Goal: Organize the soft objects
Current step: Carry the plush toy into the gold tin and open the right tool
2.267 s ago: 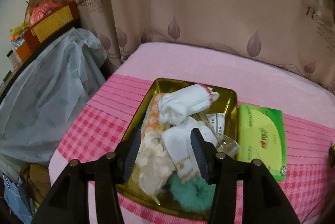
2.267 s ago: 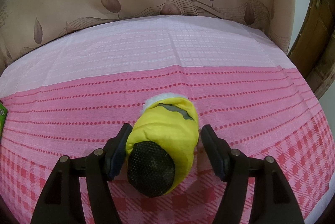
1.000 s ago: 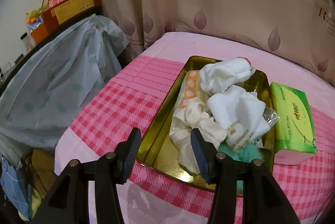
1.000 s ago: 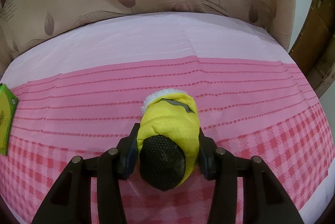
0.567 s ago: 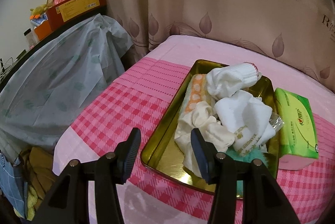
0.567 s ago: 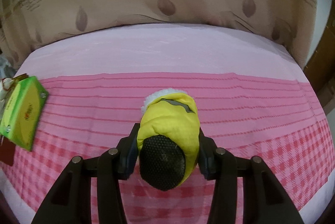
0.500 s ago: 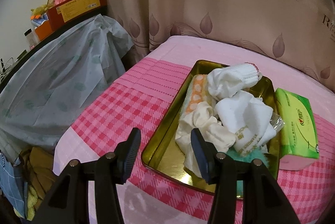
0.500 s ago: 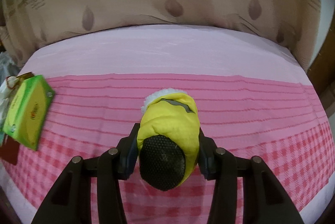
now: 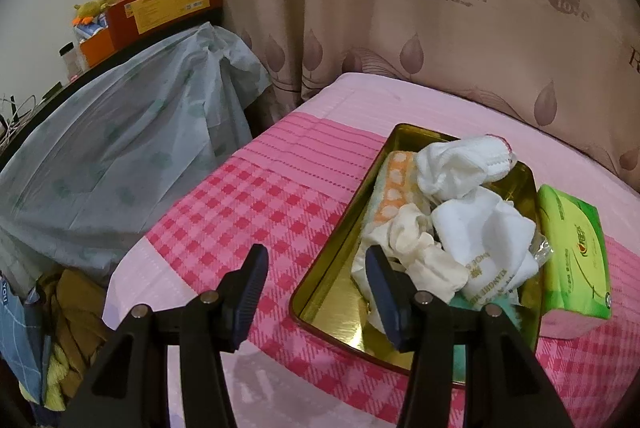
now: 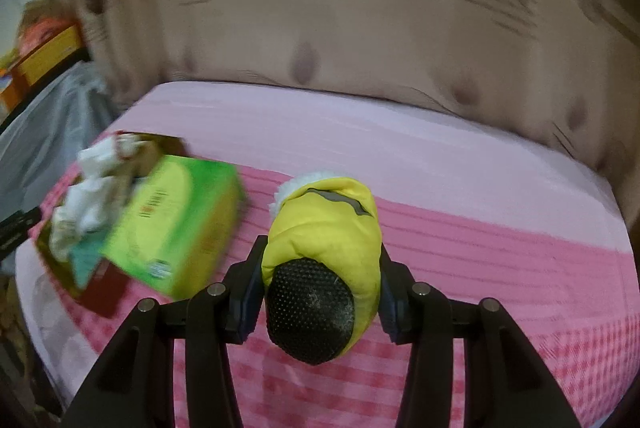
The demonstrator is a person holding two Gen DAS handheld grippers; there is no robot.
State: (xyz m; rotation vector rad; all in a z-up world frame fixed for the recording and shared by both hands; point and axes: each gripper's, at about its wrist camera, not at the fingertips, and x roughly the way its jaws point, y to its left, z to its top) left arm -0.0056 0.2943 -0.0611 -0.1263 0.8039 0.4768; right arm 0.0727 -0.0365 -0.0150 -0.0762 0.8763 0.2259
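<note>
Tissue pack point(image 9: 573, 252) just beside cluttered tin point(image 9: 332, 280).

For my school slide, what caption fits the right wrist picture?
Right gripper clamps a yellow slipper above the pink cloth, beside a green tissue pack.

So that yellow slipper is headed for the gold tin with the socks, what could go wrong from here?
The gold tin is already heaped with white socks, so the bulky yellow slipper clamped in the right gripper might perch on top and roll off. The green tissue pack lies between slipper and tin and could get knocked. The left gripper, open at the tin's near rim, might be bumped.
</note>
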